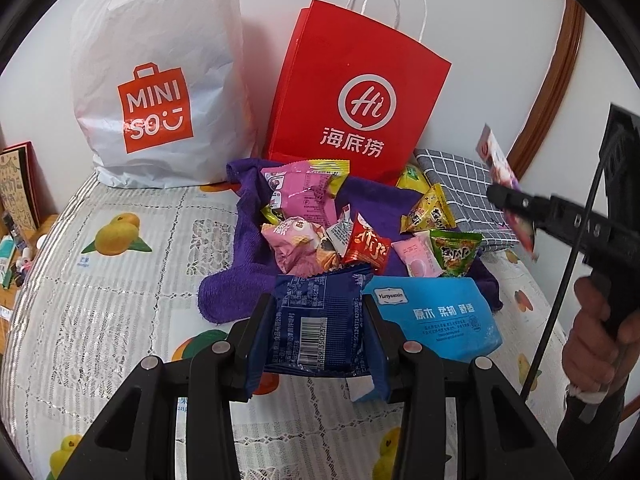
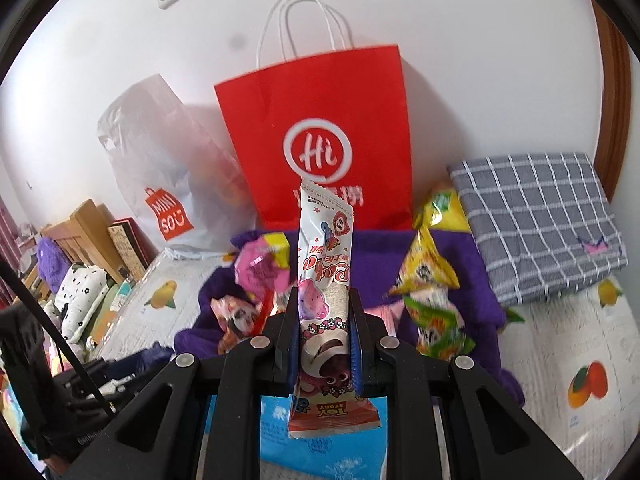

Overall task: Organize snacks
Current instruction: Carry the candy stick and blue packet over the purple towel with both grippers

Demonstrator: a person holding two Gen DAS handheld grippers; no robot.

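Note:
My left gripper [image 1: 318, 304] is shut on a dark blue snack packet [image 1: 316, 328], held just above the bed in front of the snack pile [image 1: 320, 228] on a purple towel [image 1: 236, 236]. My right gripper [image 2: 324, 300] is shut on a long pink-and-white Toy Story snack packet [image 2: 326, 280], held upright in the air before the red paper bag [image 2: 320, 132]. In the left wrist view the right gripper [image 1: 504, 196] hovers at the right, above the pile, with that packet [image 1: 500, 160]. A white Miniso plastic bag [image 1: 156, 80] stands left of the red bag [image 1: 356, 92].
A light blue tissue pack [image 1: 436, 316] lies on the bed beside the blue packet. A folded grey checked cloth [image 2: 536, 220] sits at the right by the wall. The bed has a fruit-print cover [image 1: 120, 280]. Clutter and a wooden nightstand [image 2: 76, 236] are at the left.

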